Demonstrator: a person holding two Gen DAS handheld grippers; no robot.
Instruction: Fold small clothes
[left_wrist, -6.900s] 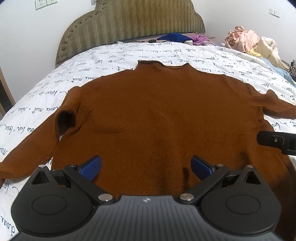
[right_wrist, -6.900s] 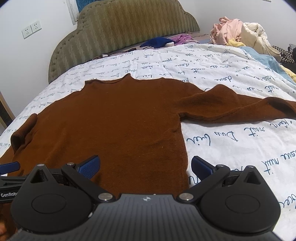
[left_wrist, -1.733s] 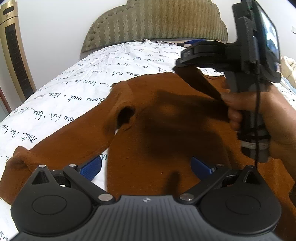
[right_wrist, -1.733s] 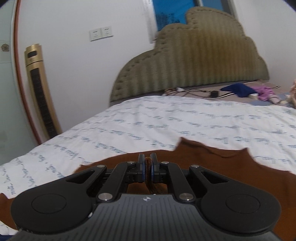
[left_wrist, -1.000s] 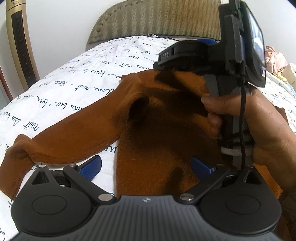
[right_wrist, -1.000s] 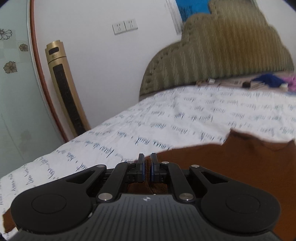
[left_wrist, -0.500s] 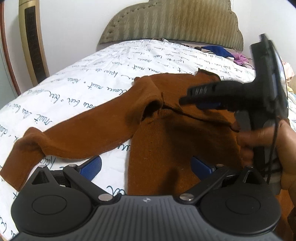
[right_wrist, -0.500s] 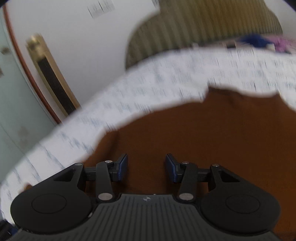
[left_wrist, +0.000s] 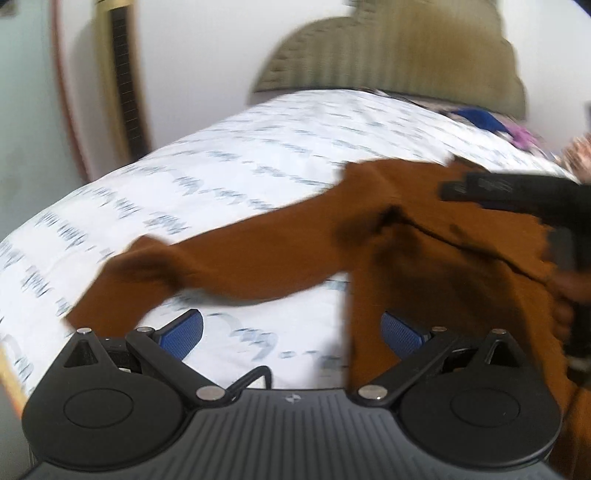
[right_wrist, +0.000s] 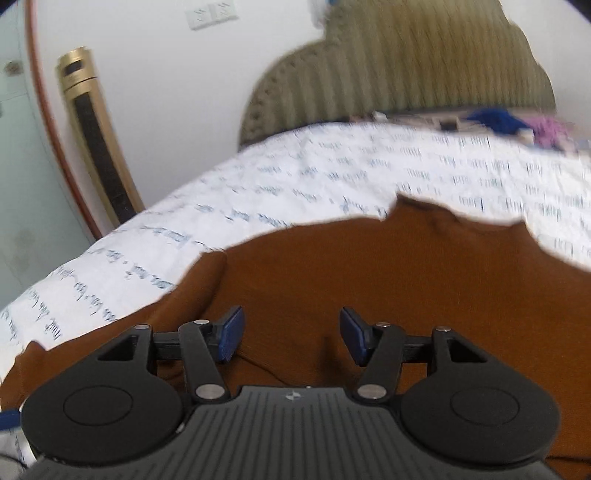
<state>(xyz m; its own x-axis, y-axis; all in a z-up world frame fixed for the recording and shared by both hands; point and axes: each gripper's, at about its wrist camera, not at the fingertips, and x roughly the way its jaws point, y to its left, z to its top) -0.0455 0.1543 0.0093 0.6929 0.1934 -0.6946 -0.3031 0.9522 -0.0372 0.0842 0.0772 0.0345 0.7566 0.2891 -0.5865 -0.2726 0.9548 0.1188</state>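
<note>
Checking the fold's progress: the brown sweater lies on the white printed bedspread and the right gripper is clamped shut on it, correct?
Not quite. In the right wrist view the right gripper is opening, its pads apart with nothing pinched between them. The brown sweater does lie on the white printed bedspread.

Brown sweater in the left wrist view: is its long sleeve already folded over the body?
No, the brown sweater has its sleeve stretched out sideways across the white printed bedsheet, away from the body.

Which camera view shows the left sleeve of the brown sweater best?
The left wrist view: the left sleeve stretches across the sheet to its cuff. The right wrist view shows only the sleeve's upper part beside the shoulder.
</note>
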